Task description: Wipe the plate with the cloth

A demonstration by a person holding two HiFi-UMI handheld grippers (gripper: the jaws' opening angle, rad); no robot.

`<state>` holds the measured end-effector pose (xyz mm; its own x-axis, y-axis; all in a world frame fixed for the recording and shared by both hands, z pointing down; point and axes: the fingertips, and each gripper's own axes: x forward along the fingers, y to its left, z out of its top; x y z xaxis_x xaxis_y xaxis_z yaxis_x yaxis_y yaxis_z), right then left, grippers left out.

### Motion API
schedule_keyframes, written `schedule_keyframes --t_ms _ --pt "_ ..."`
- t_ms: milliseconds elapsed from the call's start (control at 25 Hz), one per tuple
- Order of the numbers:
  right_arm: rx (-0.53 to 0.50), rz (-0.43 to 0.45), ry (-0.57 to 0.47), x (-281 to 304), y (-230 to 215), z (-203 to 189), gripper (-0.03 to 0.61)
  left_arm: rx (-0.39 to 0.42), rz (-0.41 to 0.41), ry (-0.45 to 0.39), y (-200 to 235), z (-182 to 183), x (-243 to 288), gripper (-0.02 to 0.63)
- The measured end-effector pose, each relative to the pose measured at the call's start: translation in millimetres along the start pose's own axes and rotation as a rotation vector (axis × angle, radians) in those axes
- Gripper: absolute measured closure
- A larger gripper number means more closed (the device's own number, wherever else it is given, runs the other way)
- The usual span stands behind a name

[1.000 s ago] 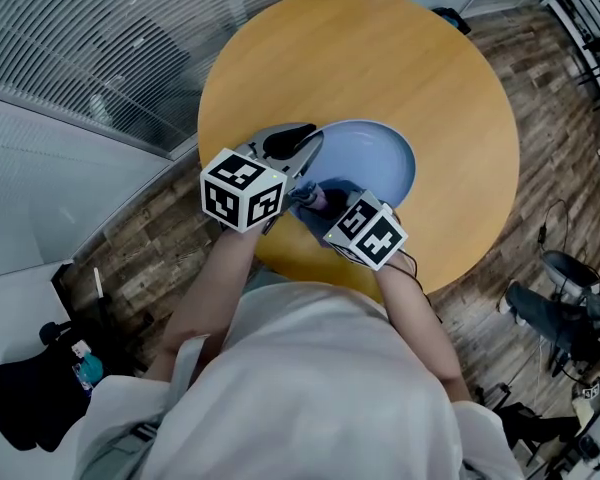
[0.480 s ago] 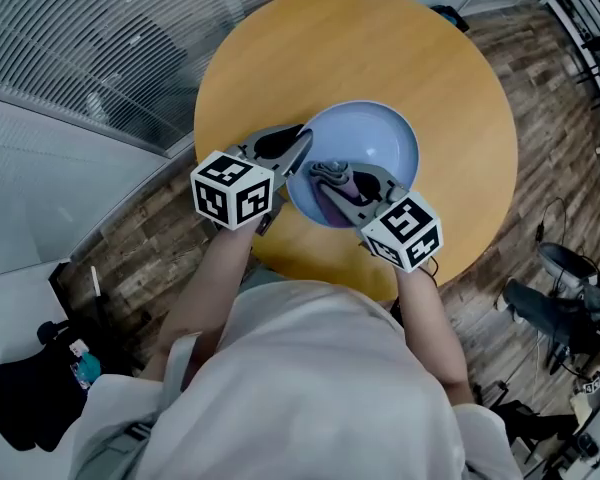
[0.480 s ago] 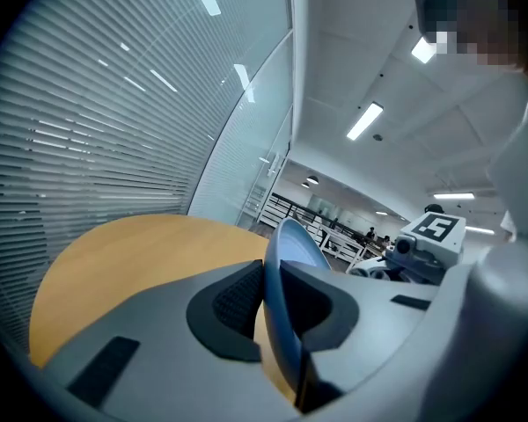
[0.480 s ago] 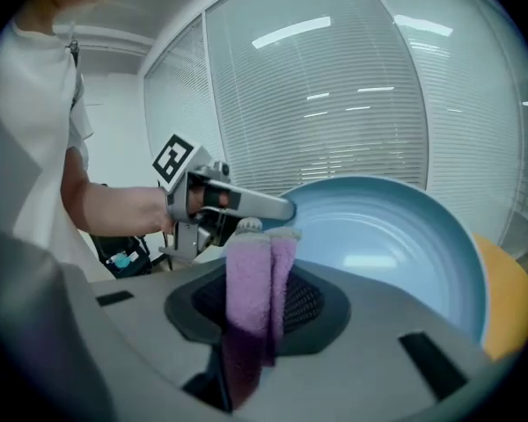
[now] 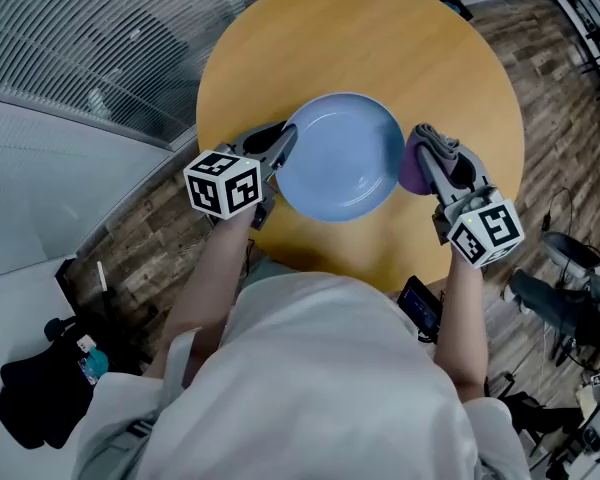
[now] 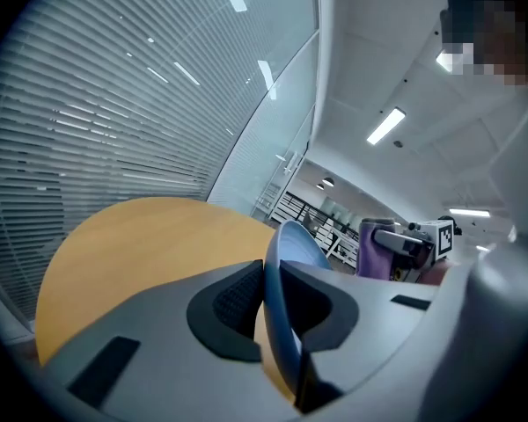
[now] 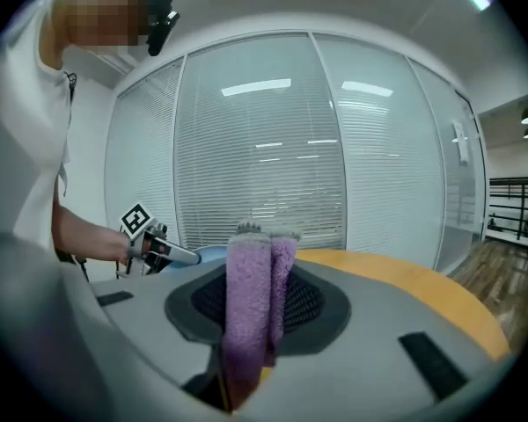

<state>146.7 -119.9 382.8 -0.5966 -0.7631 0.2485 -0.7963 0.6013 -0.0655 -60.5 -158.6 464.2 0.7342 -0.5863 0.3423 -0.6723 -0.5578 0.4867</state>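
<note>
**Table**: round, with a one-piece top of orange-tan wood.

**Plate**: pale blue and round, seen over the part of the top toward 6 o'clock from its centre. Whether it is rested on the wood cannot be told.

**Floor**: dark brown wood planks, seen round the table from 1 o'clock through 3 to 8 o'clock.

**On the floor:**
- A small dark object is set just beside the table's edge at 1 o'clock.
- A black rack is stood at 2 o'clock.
- Dark equipment with cables is placed at 4 o'clock.

**Pale grey surface**: found at 8 o'clock. A black bag is laid on it.
</note>
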Motion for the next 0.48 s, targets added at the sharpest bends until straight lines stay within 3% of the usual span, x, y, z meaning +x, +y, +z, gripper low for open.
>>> schedule_keyframes --t_ms 480 --pt "-0.033 -0.122 -0.091 -44 -41 6 0.472 -0.166 0.004 -0.032 4 -33 1 0.565"
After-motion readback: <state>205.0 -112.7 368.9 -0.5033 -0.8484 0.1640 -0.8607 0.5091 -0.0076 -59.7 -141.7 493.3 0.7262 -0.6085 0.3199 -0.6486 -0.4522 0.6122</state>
